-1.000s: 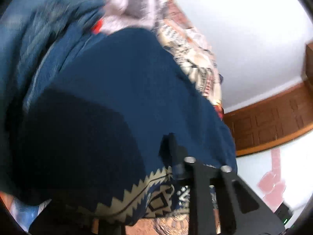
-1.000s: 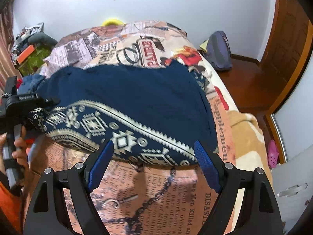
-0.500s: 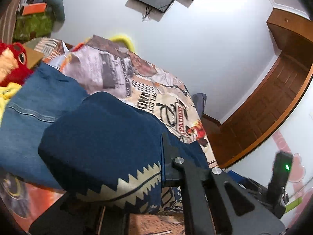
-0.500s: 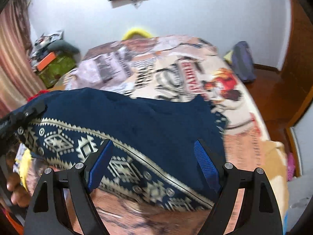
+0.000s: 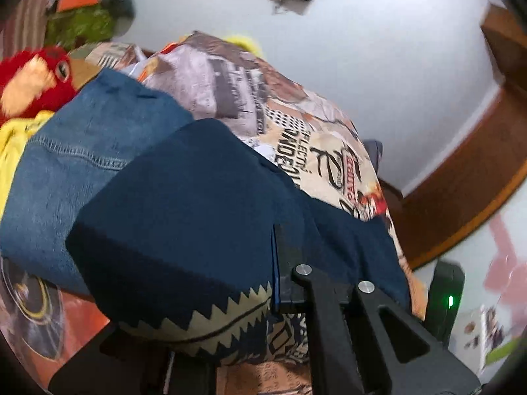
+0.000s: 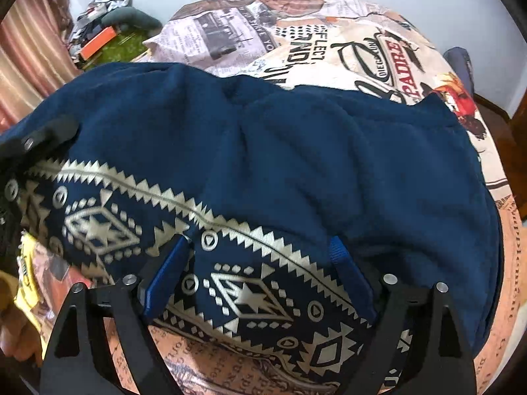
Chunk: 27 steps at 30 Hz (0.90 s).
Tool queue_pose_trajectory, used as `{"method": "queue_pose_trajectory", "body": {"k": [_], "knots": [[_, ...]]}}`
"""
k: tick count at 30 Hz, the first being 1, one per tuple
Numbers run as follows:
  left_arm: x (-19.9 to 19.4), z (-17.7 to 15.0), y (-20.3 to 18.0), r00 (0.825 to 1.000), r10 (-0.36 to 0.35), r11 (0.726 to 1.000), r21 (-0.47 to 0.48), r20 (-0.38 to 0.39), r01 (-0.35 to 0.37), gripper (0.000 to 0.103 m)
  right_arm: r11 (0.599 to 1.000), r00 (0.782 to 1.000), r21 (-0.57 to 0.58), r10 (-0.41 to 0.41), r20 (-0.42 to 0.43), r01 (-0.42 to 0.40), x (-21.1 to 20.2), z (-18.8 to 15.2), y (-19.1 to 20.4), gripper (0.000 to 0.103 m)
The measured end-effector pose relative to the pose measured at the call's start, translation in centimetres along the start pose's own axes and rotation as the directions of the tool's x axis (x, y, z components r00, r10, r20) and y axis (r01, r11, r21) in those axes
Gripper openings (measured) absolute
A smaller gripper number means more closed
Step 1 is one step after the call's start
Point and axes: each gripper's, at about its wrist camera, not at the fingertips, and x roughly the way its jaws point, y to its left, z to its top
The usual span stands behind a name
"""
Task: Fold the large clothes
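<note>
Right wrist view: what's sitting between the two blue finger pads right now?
The patterned hem band of the navy garment lies in the right gripper gap, seen in the right wrist view; the jaws stand wide, not yet closed on it.

A bed [image 6: 378,33] covered with a newspaper-print bedspread [image 5: 313,138] carries a navy sweater [image 6: 296,151] with a cream geometric band, spread just ahead of the right claw [image 6: 260,276]. Folded blue jeans [image 5: 75,151] lie beside the sweater, left of the left claw [image 5: 250,283].

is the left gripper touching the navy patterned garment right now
Touching. In the left wrist view the navy garment drapes over the left gripper, hiding one finger; the right wrist view shows that gripper against the garment's edge.
</note>
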Motion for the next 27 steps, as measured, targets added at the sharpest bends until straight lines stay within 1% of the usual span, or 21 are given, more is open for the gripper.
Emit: {"method": "queue_pose_trajectory", "body": {"k": [2, 5, 7, 8, 9, 10, 11, 12, 14, 15, 16, 17, 19, 20, 21, 23, 24, 26, 27], "knots": [[-0.2, 0.3, -1.6, 1.0, 0.019, 0.999, 0.042, 0.01, -0.02, 0.007, 1.0, 1.0, 0.014, 0.028, 0.006, -0.028, -0.2, -0.4, -0.5, 0.088], [-0.6, 0.6, -6.3, 1.0, -0.003, 0.986, 0.164, 0.025, -0.001, 0.007, 0.994, 0.997, 0.071, 0.08, 0.025, -0.081, -0.6, -0.7, -1.5, 0.088], [-0.7, 0.4, -11.1, 0.999, -0.018, 0.957, 0.291, 0.029, 0.009, 0.007, 0.985, 0.993, 0.126, 0.113, 0.031, -0.116, -1.0, -0.3, -2.1, 0.087], [-0.7, 0.2, -12.8, 0.999, -0.019, 0.94, 0.341, 0.034, 0.006, 0.007, 0.973, 0.989, 0.18, 0.142, 0.04, -0.146, -1.7, -0.5, -3.1, 0.087], [-0.7, -0.2, -15.3, 0.999, -0.02, 0.911, 0.412, 0.047, -0.001, 0.007, 0.952, 0.983, 0.245, 0.175, 0.052, -0.183, -2.7, -0.9, -4.4, 0.086], [-0.6, -0.5, -17.2, 0.998, -0.025, 0.887, 0.462, 0.05, 0.0, 0.007, 0.933, 0.978, 0.296, 0.195, 0.07, -0.207, -3.8, -1.5, -5.7, 0.086], [-0.5, -0.8, -18.5, 0.999, -0.032, 0.869, 0.495, 0.043, 0.007, 0.007, 0.915, 0.975, 0.339, 0.199, 0.096, -0.22, -5.1, -2.3, -7.0, 0.086], [-0.2, -1.3, -20.4, 0.999, -0.044, 0.845, 0.534, 0.029, 0.022, 0.007, 0.908, 0.977, 0.362, 0.18, 0.118, -0.211, -6.2, -3.0, -8.1, 0.087], [0.6, -2.3, -23.1, 0.999, -0.047, 0.806, 0.591, 0.002, 0.037, 0.007, 0.909, 0.982, 0.385, 0.107, 0.157, -0.16, -8.7, -4.8, -10.3, 0.087], [1.1, -3.0, -24.4, 0.999, -0.05, 0.787, 0.616, -0.011, 0.047, 0.007, 0.91, 0.987, 0.402, 0.038, 0.154, -0.098, -9.9, -6.1, -11.6, 0.087], [1.8, -4.1, -25.9, 0.997, -0.061, 0.765, 0.64, -0.042, 0.074, 0.007, 0.909, 0.989, 0.414, -0.005, 0.145, -0.056, -10.7, -7.1, -12.6, 0.087], [2.4, -4.8, -26.7, 0.996, -0.065, 0.752, 0.652, -0.067, 0.094, 0.007, 0.904, 0.99, 0.428, -0.036, 0.139, -0.027, -11.4, -8.2, -13.6, 0.087], [4.1, -7.5, -28.7, 0.984, -0.076, 0.712, 0.683, -0.16, 0.165, 0.007, 0.884, 0.99, 0.467, -0.064, 0.127, -0.003, -12.4, -10.3, -15.7, 0.087], [4.8, -8.5, -29.0, 0.978, -0.076, 0.7, 0.688, -0.195, 0.191, 0.007, 0.872, 0.99, 0.49, -0.081, 0.116, 0.013, -12.9, -11.3, -16.7, 0.087], [6.0, -10.1, -29.3, 0.965, -0.067, 0.689, 0.688, -0.252, 0.227, 0.007, 0.861, 0.989, 0.507, -0.101, 0.107, 0.033, -13.3, -11.9, -17.4, 0.087], [8.2, -12.6, -28.9, 0.937, -0.04, 0.684, 0.674, -0.348, 0.28, 0.008, 0.842, 0.984, 0.534, -0.151, 0.093, 0.079, -14.5, -13.4, -19.0, 0.087], [9.5, -13.8, -28.3, 0.917, -0.018, 0.686, 0.663, -0.399, 0.302, 0.008, 0.835, 0.982, 0.542, -0.165, 0.09, 0.091, -15.0, -13.7, -19.4, 0.087], [11.4, -15.3, -27.1, 0.891, 0.022, 0.697, 0.645, -0.454, 0.312, 0.008, 0.824, 0.979, 0.558, -0.18, 0.092, 0.099, -16.2, -14.5, -20.2, 0.087], [12.0, -16.0, -26.3, 0.882, 0.027, 0.696, 0.642, -0.471, 0.322, 0.009, 0.821, 0.978, 0.562, -0.185, 0.095, 0.101, -16.6, -14.8, -20.4, 0.087]]}}
